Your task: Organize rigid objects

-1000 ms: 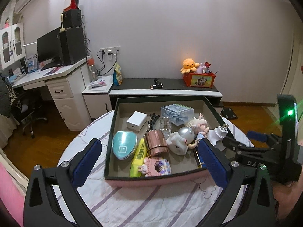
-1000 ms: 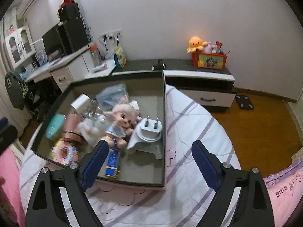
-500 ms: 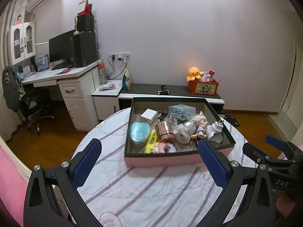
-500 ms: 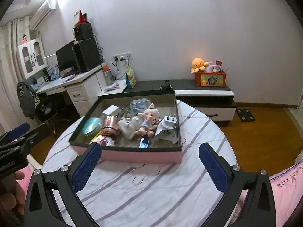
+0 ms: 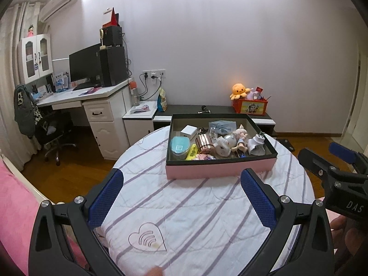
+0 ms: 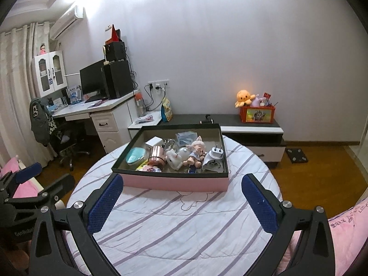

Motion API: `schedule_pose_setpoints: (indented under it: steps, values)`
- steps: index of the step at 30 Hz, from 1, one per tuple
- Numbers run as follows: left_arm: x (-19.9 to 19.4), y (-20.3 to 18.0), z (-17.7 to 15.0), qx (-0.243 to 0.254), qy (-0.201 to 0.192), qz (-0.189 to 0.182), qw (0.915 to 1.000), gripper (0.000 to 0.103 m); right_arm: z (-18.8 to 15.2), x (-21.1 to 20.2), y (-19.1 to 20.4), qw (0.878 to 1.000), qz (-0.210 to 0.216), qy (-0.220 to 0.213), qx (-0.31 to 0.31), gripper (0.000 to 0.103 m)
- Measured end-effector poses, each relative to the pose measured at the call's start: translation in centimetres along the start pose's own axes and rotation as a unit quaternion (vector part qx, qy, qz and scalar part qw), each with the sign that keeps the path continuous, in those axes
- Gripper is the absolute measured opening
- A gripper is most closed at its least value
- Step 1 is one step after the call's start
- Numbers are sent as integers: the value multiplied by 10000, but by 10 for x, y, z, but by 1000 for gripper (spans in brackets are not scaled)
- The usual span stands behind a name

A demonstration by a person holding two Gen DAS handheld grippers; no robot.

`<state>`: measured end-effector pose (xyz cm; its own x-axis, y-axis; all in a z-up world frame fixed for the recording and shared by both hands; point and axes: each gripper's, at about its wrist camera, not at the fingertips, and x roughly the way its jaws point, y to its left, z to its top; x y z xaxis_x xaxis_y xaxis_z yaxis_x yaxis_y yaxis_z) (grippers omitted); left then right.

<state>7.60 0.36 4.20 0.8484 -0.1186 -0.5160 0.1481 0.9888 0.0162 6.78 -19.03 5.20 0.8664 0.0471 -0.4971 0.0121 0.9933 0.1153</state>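
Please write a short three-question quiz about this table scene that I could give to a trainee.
1. True or false: the left gripper is closed on the copper mug.
2. Multiple choice: in the pink box, the white plug adapter sits nearest which side, seen from the grippers? A) left B) right C) far wall
3. Fill in: the box rests on a round table covered by a ______ cloth.

Key:
1. False; both sets of jaws stand open and empty, right gripper included.
2. B
3. striped
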Motion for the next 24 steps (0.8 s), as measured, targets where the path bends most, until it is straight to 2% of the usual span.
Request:
schedule_pose_setpoints:
  steps: [5, 12, 24]
  values:
    - [-14, 0, 2, -72, -71, 220, 9997, 103, 1, -17, 0, 9998, -139, -124, 17, 103]
    - [-31, -3, 3, -96, -238, 120, 9996, 103, 1, -39, 2, 9987, -342, -369, -30, 103]
    - [-51, -5, 10, -48, -515, 185, 9985, 103, 1, -58, 10, 9978, -382, -527, -129, 103]
